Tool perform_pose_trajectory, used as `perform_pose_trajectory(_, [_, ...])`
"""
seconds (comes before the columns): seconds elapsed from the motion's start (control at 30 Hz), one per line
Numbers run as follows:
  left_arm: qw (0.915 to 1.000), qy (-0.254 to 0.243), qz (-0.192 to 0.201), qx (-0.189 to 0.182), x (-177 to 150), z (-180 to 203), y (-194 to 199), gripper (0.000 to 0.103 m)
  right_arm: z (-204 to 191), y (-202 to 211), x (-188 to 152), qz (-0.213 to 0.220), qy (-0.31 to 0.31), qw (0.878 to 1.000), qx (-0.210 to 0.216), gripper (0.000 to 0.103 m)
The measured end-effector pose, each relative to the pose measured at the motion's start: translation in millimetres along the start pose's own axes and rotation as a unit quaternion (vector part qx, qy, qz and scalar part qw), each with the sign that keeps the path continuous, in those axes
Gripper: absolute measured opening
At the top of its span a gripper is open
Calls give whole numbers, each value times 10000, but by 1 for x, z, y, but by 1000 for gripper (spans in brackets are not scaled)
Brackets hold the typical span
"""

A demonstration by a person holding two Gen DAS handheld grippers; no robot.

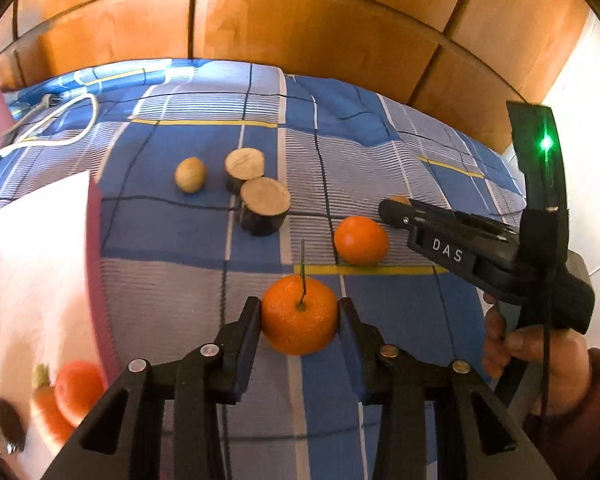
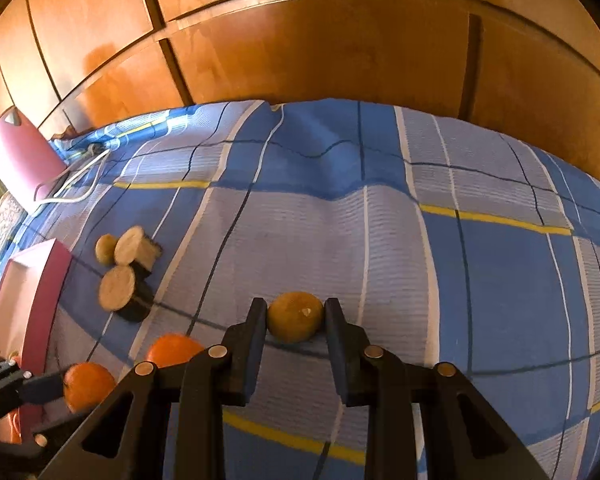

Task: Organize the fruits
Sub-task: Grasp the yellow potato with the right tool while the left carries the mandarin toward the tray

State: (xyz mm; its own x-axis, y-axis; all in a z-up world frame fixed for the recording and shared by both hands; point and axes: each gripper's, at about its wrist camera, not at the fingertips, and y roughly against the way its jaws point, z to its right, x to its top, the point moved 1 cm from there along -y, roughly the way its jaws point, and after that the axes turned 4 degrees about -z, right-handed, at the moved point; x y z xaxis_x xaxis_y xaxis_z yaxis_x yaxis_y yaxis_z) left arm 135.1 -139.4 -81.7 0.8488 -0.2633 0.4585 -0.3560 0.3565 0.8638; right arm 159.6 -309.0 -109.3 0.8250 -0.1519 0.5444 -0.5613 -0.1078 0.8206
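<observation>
The stemmed orange (image 1: 299, 314) is sitting on the blue plaid bedspread (image 1: 380, 140), pinched between the 2 fingers of the left gripper (image 1: 299, 322), whose pads are pressing on its sides at a narrow opening. Its skin is glossy and bright, with a thin dark stem standing straight up from the top. Just left of it, the pink-rimmed white tray (image 1: 96, 240) is presenting its raised edge, and inside the tray another orange (image 1: 78, 390) and a carrot (image 1: 46, 408) are lying together.

The right gripper (image 2: 296, 320) is closed nearly all the way on a small brown round fruit (image 2: 295, 316), dull-skinned with a pale nick, and that fruit is resting on the cloth to the right of the oranges. In the left wrist view a person's hand (image 1: 540, 356) is holding that tool's handle.

A second loose orange (image 1: 361, 240) is lying between the 2 grippers. Farther back, 2 cut pieces with pale round faces and dark rinds (image 1: 256, 188) are touching each other, with a small yellowish fruit (image 1: 190, 174) just beside them. Open bedspread is stretching wide to the right and toward the wooden cabinet doors (image 2: 320, 48) at the far edge. A white cable (image 1: 60, 120) is looping at the far left corner beside a pink object (image 2: 24, 156).
</observation>
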Motion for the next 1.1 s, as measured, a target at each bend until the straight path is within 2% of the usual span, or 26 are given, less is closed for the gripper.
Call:
perform_pose_trajectory(0.17, [10000, 3, 79, 2, -15, 1, 19, 39, -2, 10, -16, -83, 13, 9999, -95, 29])
perform_pose_trajectory(0.33, [9998, 3, 196, -14, -26, 4, 37, 39, 2, 19, -32, -119, -209, 9997, 65, 29])
perform_pose_trajectory(0.53, [9995, 44, 325, 31, -37, 2, 56, 39, -10, 24, -51, 147, 84, 9993, -327, 29])
perform_pose_trajectory(1.1, [9965, 461, 663, 228, -65, -35, 94, 39, -17, 24, -57, 161, 241, 9982, -519, 27])
